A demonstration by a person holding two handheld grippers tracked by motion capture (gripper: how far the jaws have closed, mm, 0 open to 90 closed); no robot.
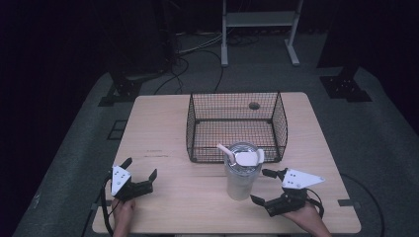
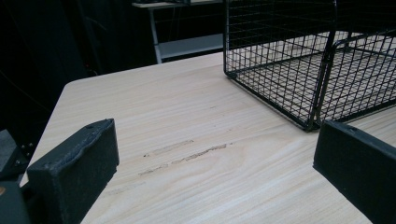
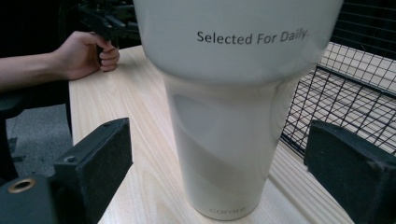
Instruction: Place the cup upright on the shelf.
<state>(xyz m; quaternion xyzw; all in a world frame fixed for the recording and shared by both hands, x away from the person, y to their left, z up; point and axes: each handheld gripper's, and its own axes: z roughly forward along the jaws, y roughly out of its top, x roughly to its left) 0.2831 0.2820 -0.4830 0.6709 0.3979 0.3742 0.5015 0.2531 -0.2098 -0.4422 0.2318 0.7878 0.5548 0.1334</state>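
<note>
A pale tumbler with a lid and a straw stands upright on the wooden table, just in front of the black wire basket and to the left of the right gripper. That gripper points toward the cup with its jaws spread wide, one jaw toward the basket and one toward the table's near edge, and the cup's lower body lies just ahead of the gap between them, untouched. In the right gripper view the tumbler rises between the two black jaws, which stand well clear of its narrow base on both sides; the words "Selected For Daily" run across its wider upper part. The right hand comes in from the near edge, holding the gripper low over the table. The left gripper rests near the table's left front corner, well apart from the cup, jaws also wide open over bare wood, held by the left hand.
</note>
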